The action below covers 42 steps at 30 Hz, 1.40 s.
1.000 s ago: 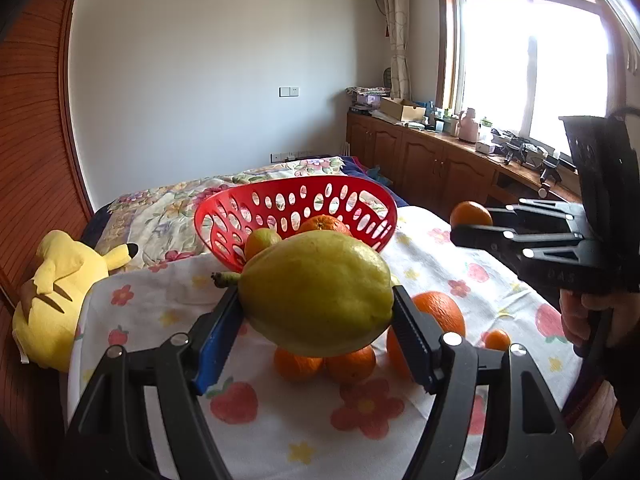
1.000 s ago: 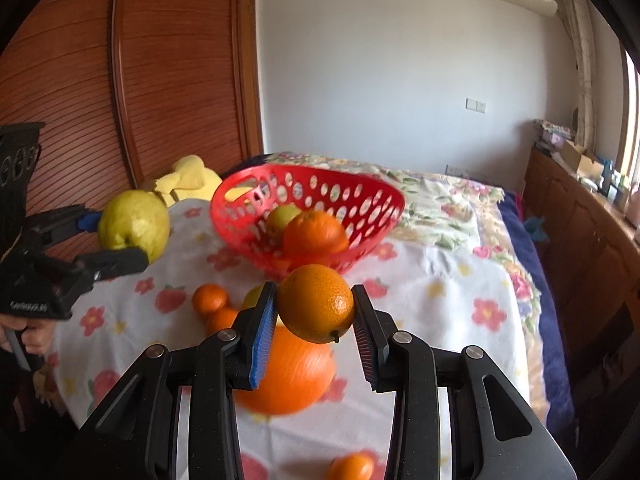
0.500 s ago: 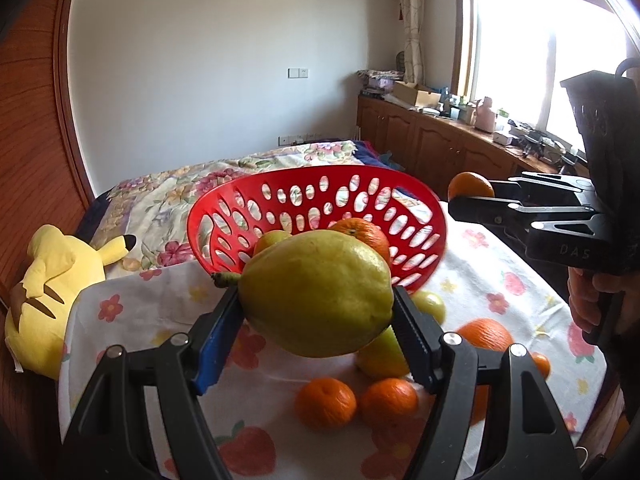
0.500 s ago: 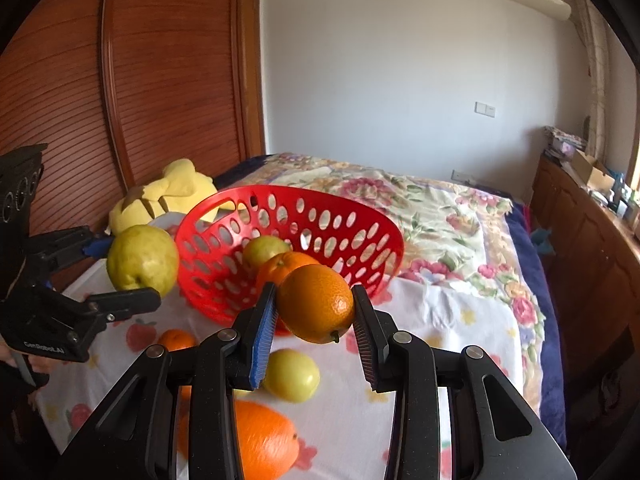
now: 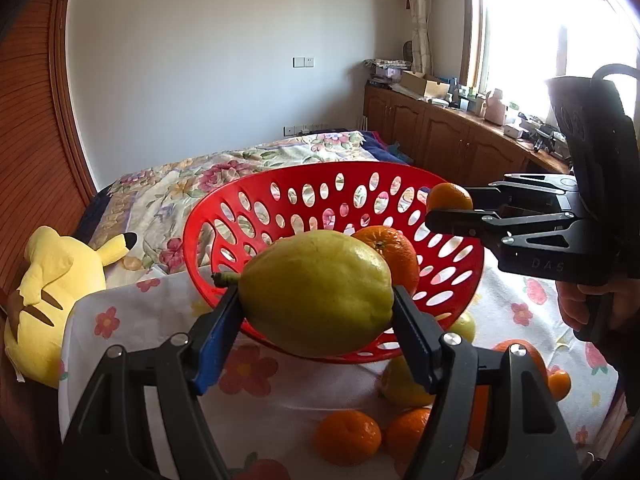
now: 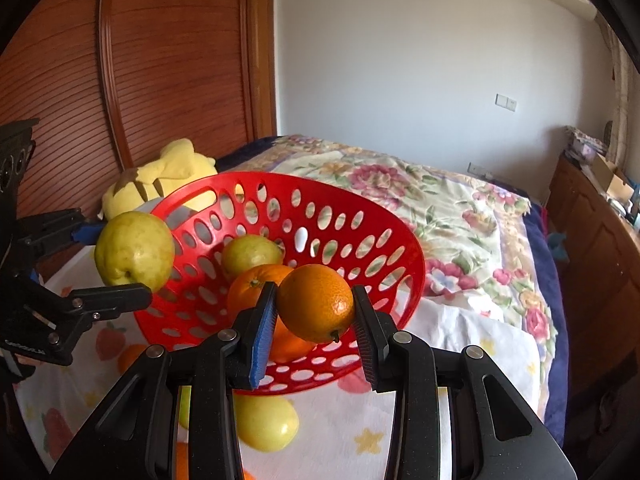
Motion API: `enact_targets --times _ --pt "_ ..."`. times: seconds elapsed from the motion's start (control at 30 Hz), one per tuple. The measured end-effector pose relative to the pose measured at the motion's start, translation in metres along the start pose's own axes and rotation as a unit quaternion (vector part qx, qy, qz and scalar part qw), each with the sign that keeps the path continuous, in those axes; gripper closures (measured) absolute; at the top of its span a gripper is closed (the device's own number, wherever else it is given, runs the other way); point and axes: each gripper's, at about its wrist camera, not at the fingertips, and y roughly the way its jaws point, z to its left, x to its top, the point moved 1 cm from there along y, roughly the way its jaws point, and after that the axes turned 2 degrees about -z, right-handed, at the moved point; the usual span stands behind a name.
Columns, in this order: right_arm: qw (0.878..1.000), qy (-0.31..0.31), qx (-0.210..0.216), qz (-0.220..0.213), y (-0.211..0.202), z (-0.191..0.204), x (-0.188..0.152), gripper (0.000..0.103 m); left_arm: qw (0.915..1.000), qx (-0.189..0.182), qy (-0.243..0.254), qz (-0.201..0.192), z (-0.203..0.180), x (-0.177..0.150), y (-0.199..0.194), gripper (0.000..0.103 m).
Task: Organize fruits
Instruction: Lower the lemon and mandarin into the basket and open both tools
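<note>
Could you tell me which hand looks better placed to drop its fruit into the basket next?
Probably right: its tool holds the orange over the basket, while the left tool's pear seems outside the rim.

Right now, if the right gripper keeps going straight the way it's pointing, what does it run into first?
Probably the red basket. The right gripper, shut on a small orange, aims into its bowl, where a larger orange lies closest in line. Depth is hard to judge.

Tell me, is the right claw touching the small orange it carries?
Touching. In the right wrist view, both pads of the right claw press the small orange.
</note>
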Motion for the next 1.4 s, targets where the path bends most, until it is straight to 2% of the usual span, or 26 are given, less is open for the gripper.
enact_targets --times 0.43,0.63,1.23,1.4 --pt "1.0 -0.01 0.003 0.015 0.016 0.0 -0.004 0.066 0.9999 0.0 0.002 0.012 0.003 0.005 0.019 0.031" --pt "1.0 -0.001 0.014 0.013 0.016 0.0 -0.005 0.063 0.9999 0.0 0.003 0.013 0.004 0.006 0.022 0.031" --pt "1.0 0.011 0.015 -0.002 -0.004 0.004 -0.015 0.06 0.9996 0.005 0.016 0.021 -0.005 0.004 0.032 0.029" --pt "1.0 0.013 0.016 -0.004 -0.008 0.005 -0.017 0.059 0.9999 -0.002 0.014 0.008 -0.007 0.007 0.025 0.029"
